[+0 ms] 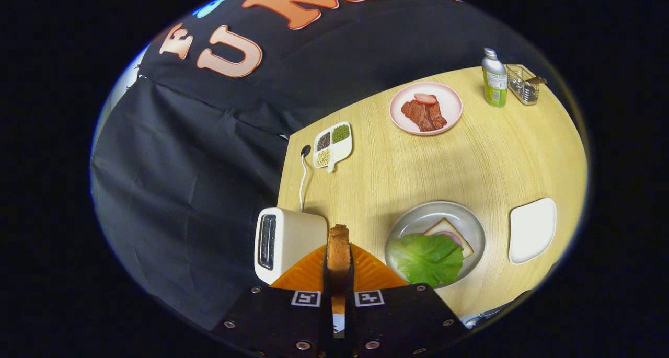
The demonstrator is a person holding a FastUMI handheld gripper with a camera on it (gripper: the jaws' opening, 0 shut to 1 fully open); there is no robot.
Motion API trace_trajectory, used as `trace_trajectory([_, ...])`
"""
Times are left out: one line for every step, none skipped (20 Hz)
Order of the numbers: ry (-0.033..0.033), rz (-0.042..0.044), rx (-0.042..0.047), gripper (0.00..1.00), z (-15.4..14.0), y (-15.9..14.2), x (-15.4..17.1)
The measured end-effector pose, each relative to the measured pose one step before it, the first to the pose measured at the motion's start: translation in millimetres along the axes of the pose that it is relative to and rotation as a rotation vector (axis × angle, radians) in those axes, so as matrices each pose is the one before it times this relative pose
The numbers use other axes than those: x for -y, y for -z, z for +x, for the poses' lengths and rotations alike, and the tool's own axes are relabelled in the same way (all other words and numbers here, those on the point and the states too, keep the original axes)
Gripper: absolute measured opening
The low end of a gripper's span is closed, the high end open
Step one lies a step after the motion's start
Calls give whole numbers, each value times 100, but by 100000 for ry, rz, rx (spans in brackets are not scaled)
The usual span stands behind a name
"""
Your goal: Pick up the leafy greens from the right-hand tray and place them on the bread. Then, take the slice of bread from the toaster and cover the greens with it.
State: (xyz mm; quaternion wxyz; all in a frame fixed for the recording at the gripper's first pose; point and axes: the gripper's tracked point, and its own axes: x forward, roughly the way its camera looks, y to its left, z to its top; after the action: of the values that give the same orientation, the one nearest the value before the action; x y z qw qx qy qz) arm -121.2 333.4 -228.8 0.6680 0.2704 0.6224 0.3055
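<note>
Left to right on the bench [496, 159]: the toaster [285, 243], then your claw [338, 274] squeezing a bread slice [338, 248] held on edge between both fingers. Next sits the silver plate [473, 230] with leafy greens [428, 258] lying on bread [444, 228], then a white tray [532, 230]. The far bottle [494, 81] has a label too small to read.

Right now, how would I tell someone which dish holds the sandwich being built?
On the wooden table, look just beyond the gripper, shut on a bread slice. The round metal plate carries bread under a lettuce leaf; the white tray beside it doesn't.
</note>
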Motion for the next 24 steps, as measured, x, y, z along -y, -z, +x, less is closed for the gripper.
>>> trace_trajectory([-177,360,-987,9,266,490,1053])
trace_trajectory([-577,-512,-968,9,297,332,871])
trace_trajectory([-434,-241,-647,9,416,413,747])
trace_trajectory([-1076,-404,-904,9,348,297,624])
trace_trajectory([-985,-285,-970,9,268,415,482])
trace_trajectory([-333,-1114,-959,9,386,262,734])
trace_trajectory([895,-1249,-670,9,332,351,938])
trace_trajectory([1259,-859,-325,9,483,155,968])
trace_trajectory([849,-1720,-1088,9,669,338,1007])
trace_trajectory([-796,-297,-1633,9,799,543,737])
trace_trajectory([-171,868,-2007,9,695,622,434])
trace_trajectory([-887,138,-807,9,493,264,344])
trace_trajectory([1034,-352,-1349,9,602,410,672])
trace_trajectory([165,-1394,44,9,166,-30,454])
trace_trajectory([-424,-885,573,9,151,-36,57])
trace_trajectory([-363,-1480,485,9,23,-246,205])
trace_trajectory([1306,-2017,972,9,310,-260,537])
trace_trajectory([1817,-1702,-422,9,279,-61,786])
trace_trajectory([1659,-938,-140,11,151,213,584])
trace_trajectory([1934,-1075,647,13,162,-179,598])
trace_trajectory([1756,-1491,1678,19,114,-396,631])
trace_trajectory([1549,-1541,1881,24,106,-287,449])
trace_trajectory([1230,-1242,949,27,136,-215,461])
trace_trajectory([-373,-570,-230,28,-15,25,31])
